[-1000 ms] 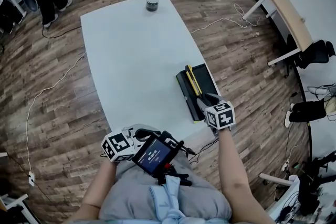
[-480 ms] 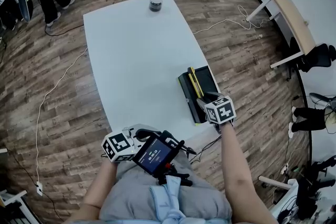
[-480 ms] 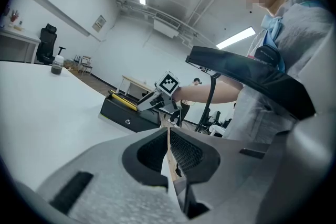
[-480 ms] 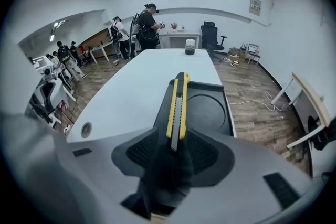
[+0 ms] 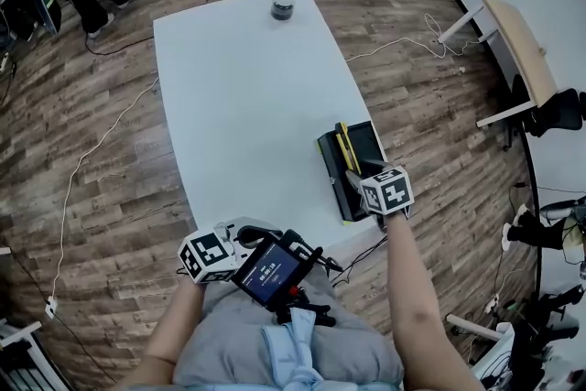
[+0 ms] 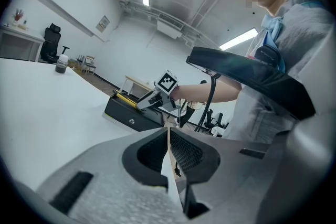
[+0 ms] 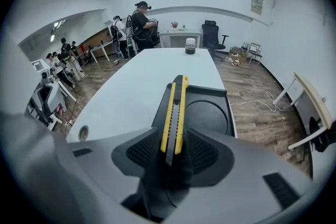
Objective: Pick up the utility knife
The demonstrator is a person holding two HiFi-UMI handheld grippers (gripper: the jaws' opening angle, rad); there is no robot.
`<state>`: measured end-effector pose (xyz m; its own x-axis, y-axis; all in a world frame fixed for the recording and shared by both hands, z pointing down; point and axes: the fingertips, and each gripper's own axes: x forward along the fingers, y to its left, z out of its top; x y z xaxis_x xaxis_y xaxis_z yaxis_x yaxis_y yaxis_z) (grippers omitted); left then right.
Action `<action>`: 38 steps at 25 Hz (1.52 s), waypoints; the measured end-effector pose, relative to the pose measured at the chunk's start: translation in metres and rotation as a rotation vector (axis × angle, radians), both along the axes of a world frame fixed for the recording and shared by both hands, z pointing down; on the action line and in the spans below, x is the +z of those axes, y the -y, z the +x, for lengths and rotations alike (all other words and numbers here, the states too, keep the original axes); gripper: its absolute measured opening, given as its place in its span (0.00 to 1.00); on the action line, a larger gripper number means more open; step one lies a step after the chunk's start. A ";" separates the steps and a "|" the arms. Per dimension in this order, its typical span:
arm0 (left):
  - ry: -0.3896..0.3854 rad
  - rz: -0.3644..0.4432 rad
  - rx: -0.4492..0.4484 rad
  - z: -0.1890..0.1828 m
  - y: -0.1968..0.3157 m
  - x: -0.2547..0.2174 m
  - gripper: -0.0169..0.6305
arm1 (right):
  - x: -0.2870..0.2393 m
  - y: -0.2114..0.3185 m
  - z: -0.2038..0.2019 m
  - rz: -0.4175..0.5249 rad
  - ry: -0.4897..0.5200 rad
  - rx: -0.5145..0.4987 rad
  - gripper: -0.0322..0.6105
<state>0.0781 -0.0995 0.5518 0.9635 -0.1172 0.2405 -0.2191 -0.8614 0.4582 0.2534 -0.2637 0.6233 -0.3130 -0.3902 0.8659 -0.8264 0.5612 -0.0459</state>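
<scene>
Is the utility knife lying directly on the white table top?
No, the utility knife rests on the black tray, which sits on the white table.

Head view overhead; gripper views low, close; all share table (image 5: 238,96).

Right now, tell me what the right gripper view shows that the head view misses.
Only the right gripper view: the right gripper with jaws apart. They have just been opening, and the near end of the knife lies between them unpressed. It also shows the round recess of the tray.
Only the head view: the left gripper, beside a screen.
Both: knife, tray, table, and a jar at the far end.
</scene>
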 end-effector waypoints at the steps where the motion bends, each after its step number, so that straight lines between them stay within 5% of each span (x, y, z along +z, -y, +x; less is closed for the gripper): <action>1: 0.003 -0.004 -0.004 -0.001 0.000 0.001 0.06 | 0.000 0.001 -0.001 -0.001 0.001 -0.002 0.28; 38: -0.016 -0.026 -0.068 -0.011 0.010 0.005 0.06 | 0.011 0.028 -0.018 -0.117 -0.044 -0.082 0.26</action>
